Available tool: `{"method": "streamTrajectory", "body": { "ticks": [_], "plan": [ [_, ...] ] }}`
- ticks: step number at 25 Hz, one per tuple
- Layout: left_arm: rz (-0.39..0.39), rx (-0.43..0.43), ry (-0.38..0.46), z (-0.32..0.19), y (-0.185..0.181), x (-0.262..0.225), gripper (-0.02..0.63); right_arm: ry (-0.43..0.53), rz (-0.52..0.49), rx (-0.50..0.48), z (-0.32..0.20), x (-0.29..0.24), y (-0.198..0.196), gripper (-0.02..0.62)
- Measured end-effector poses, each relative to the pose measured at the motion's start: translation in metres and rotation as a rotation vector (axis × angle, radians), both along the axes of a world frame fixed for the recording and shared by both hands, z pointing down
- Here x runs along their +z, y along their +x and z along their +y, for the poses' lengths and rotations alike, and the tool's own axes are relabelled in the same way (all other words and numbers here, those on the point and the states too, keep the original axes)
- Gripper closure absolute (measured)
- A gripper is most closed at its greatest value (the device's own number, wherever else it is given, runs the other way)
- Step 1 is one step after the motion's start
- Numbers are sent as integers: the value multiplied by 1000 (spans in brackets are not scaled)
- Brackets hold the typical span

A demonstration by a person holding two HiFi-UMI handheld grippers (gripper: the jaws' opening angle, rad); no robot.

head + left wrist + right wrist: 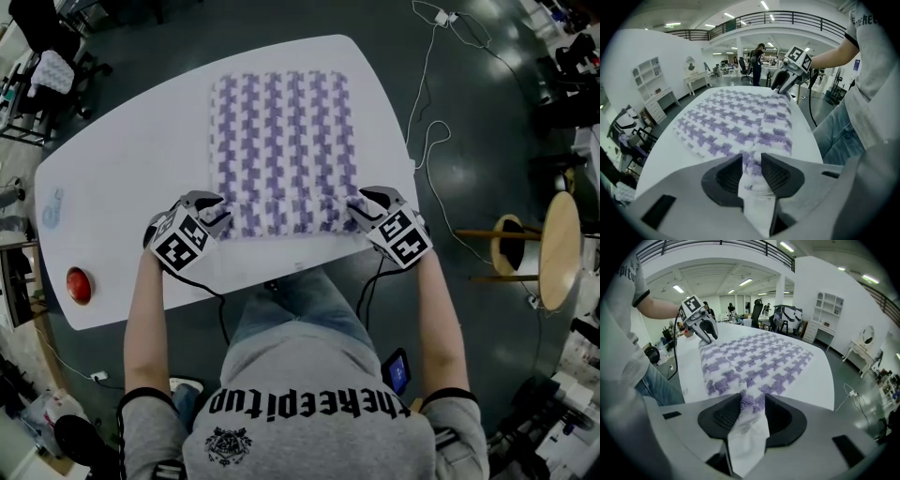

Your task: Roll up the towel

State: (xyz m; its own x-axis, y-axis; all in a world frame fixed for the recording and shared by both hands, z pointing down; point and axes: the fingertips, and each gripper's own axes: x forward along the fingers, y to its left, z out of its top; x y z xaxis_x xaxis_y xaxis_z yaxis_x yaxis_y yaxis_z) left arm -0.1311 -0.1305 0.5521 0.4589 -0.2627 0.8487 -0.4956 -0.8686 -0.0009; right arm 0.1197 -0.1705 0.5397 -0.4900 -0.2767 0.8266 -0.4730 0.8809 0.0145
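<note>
White rounded table [122, 187] over a dark floor, with a towel spread on it.
We see the purple-and-white checked terry towel [281, 141] lying flat across the table's middle, its near edge slightly bunched. Our left gripper [219, 214] is clamped on the near left corner and our right gripper [361, 210] on the near right corner, with fabric pinched between each pair of jaws.

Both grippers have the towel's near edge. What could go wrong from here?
1. The left gripper and right gripper each pinch only a small fold at a near corner of the towel; it may slip out.
2. The edge between them is unsupported, so the roll could start loose or uneven in the middle.
</note>
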Motion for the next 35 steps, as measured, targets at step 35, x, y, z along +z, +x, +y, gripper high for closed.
{"method": "streamTrajectory", "body": {
  "ticks": [35],
  "plan": [
    [-236, 175, 98, 52, 23, 30, 379, 145, 271, -331, 58, 32, -15, 379]
  ]
}}
